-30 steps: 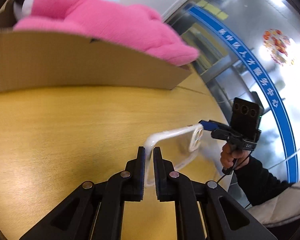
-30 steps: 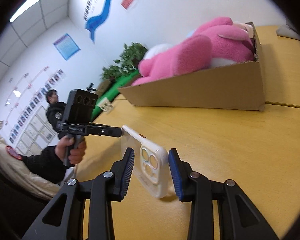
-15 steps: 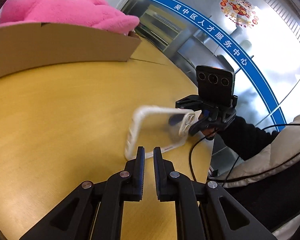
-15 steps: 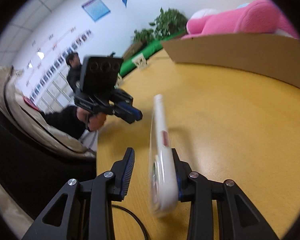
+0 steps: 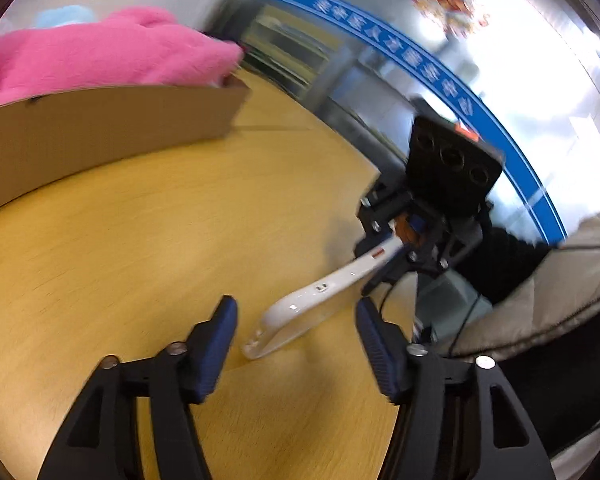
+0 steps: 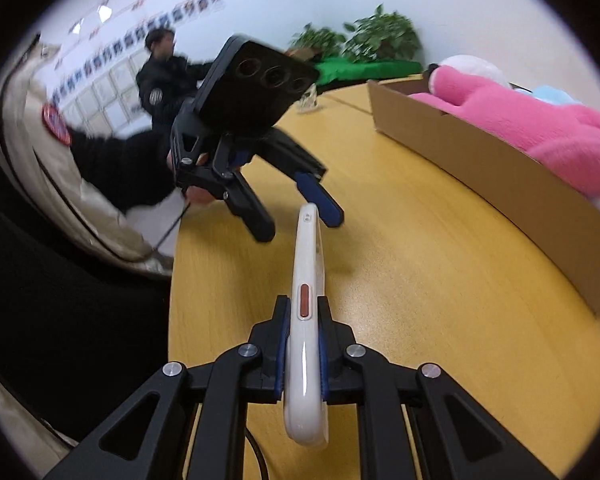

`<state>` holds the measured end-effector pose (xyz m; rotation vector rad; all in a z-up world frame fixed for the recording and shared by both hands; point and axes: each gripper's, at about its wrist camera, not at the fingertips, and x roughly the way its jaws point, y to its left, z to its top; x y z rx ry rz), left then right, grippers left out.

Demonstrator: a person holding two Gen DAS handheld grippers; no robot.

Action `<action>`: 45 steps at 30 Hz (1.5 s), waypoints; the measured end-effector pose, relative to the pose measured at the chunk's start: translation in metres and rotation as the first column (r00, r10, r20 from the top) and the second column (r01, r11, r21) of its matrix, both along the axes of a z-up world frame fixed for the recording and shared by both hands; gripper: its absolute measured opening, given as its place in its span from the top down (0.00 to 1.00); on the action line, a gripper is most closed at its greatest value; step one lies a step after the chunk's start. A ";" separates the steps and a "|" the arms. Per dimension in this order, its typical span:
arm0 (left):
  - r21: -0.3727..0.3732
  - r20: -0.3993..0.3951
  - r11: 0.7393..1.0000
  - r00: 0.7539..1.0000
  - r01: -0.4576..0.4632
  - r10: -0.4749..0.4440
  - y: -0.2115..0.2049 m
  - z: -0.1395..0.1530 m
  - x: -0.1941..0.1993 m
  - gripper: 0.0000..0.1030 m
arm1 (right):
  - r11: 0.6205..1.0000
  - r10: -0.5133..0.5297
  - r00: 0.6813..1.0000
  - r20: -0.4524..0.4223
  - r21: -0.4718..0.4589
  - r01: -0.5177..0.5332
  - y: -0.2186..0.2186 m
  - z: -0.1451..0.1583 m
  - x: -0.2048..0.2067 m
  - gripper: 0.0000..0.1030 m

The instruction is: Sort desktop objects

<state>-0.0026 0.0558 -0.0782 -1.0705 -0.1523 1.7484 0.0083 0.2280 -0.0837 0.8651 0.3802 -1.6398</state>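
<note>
A cardboard box (pink plush inside) sits on the wooden table.

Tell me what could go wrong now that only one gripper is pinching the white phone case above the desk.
1. The right gripper clamps the phone case only near one end, so the long free end could swing or slip out.
2. The left gripper is opening with the case's tip between its fingers, untouched; a careless withdrawal might knock it.
3. The case hangs close to the table edge, so a drop could land on the floor.
</note>
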 end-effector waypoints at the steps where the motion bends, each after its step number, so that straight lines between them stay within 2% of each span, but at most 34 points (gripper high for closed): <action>1: -0.036 -0.004 0.999 0.999 0.034 -0.034 0.007 -0.004 -0.001 0.35 | 1.000 0.014 1.000 -0.010 0.021 -0.013 -0.002 -0.001 0.001 0.90; 2: -0.084 -0.011 0.994 0.998 0.064 -0.065 0.015 -0.007 -0.001 0.36 | 0.999 0.026 0.999 -0.019 0.041 -0.025 -0.004 -0.002 0.002 0.90; 3: -0.131 -0.022 0.988 0.996 0.080 -0.084 0.022 -0.010 0.000 0.47 | 0.998 0.033 0.999 -0.026 0.056 -0.032 -0.004 -0.003 0.002 0.89; 4: -0.179 -0.037 0.980 0.995 0.086 -0.094 0.027 -0.012 0.001 0.64 | 0.997 0.038 0.999 -0.034 0.072 -0.035 -0.004 -0.003 0.002 0.88; 10: -0.291 -0.092 0.951 0.986 0.105 -0.137 0.039 -0.012 0.014 0.75 | 0.981 0.017 0.997 -0.080 0.193 -0.001 -0.011 -0.009 0.007 0.81; 12: -0.312 -0.093 0.945 0.986 0.102 -0.137 0.036 -0.012 0.019 0.76 | 0.963 0.027 0.991 -0.129 0.268 0.009 -0.015 -0.009 0.011 0.75; 14: -0.334 -0.092 0.938 0.986 0.099 -0.137 0.032 -0.012 0.023 0.77 | 0.946 0.043 0.985 -0.169 0.324 0.015 -0.016 -0.007 0.016 0.74; 18: -0.401 -0.091 0.911 0.986 0.094 -0.142 0.024 -0.024 0.031 0.77 | 0.946 0.061 0.982 -0.178 0.324 0.000 -0.016 -0.005 0.020 0.76; 20: -0.384 -0.094 0.920 0.988 0.081 -0.126 0.020 -0.023 0.034 0.74 | 0.950 0.076 0.978 -0.196 0.312 -0.012 -0.020 -0.003 0.027 0.78; 21: -0.370 -0.097 0.926 0.988 0.073 -0.117 0.018 -0.023 0.036 0.70 | 0.952 0.083 0.975 -0.206 0.307 -0.016 -0.021 -0.003 0.030 0.79; 25: -0.346 -0.100 0.938 0.992 0.034 -0.073 0.006 -0.023 0.039 0.69 | 0.942 0.103 0.957 -0.273 0.336 -0.005 -0.025 -0.006 0.046 0.79; 27: -0.353 -0.092 0.935 0.994 0.019 -0.055 0.001 -0.026 0.039 0.69 | 0.941 0.078 0.960 -0.268 0.338 0.018 -0.022 -0.011 0.048 0.79; 29: -0.336 -0.066 0.942 0.997 0.004 -0.027 -0.007 -0.028 0.040 0.68 | 0.949 0.029 0.979 -0.200 0.312 0.036 -0.012 -0.011 0.044 0.73; 30: -0.317 -0.043 0.948 0.999 -0.003 -0.011 -0.011 -0.028 0.041 0.63 | 0.957 -0.006 0.987 -0.162 0.285 0.052 -0.004 -0.010 0.042 0.62; 31: -0.286 -0.009 0.958 1.000 -0.011 0.008 -0.017 -0.028 0.042 0.47 | 0.966 -0.050 0.994 -0.098 0.248 0.073 0.008 -0.009 0.038 0.48; 32: -0.252 0.022 0.968 0.999 -0.018 0.025 -0.023 -0.028 0.044 0.37 | 0.972 -0.092 0.995 -0.032 0.213 0.097 0.019 -0.008 0.033 0.42; 33: -0.219 0.050 0.975 0.998 -0.028 0.040 -0.029 -0.028 0.047 0.23 | 0.976 -0.135 0.990 0.040 0.180 0.126 0.031 -0.008 0.029 0.34; 34: -0.187 0.080 0.982 0.995 -0.038 0.054 -0.033 -0.029 0.050 0.20 | 0.974 -0.191 0.973 0.128 0.152 0.171 0.044 -0.011 0.022 0.29; 35: -0.159 0.116 0.986 0.991 -0.047 0.066 -0.036 -0.032 0.052 0.20 | 0.968 -0.239 0.949 0.208 0.132 0.215 0.057 -0.014 0.016 0.29; 38: -0.110 0.227 0.989 0.966 -0.101 0.124 -0.039 -0.042 0.051 0.20 | 0.931 -0.365 0.870 0.332 0.128 0.342 0.079 -0.028 0.002 0.29; 41: -0.053 0.320 0.985 0.932 -0.162 0.171 -0.035 -0.049 0.037 0.20 | 0.882 -0.469 0.795 0.383 0.153 0.446 0.083 -0.040 -0.005 0.29; 42: -0.042 0.346 0.983 0.920 -0.180 0.183 -0.032 -0.051 0.032 0.20 | 0.872 -0.488 0.788 0.375 0.166 0.461 0.079 -0.041 -0.002 0.36; 44: -0.031 0.384 0.979 0.902 -0.202 0.199 -0.024 -0.052 0.023 0.22 | 0.852 -0.523 0.776 0.351 0.194 0.486 0.071 -0.043 0.004 0.65; 45: -0.036 0.384 0.979 0.902 -0.199 0.197 -0.017 -0.051 0.021 0.25 | 0.844 -0.536 0.783 0.314 0.219 0.490 0.064 -0.043 0.007 0.85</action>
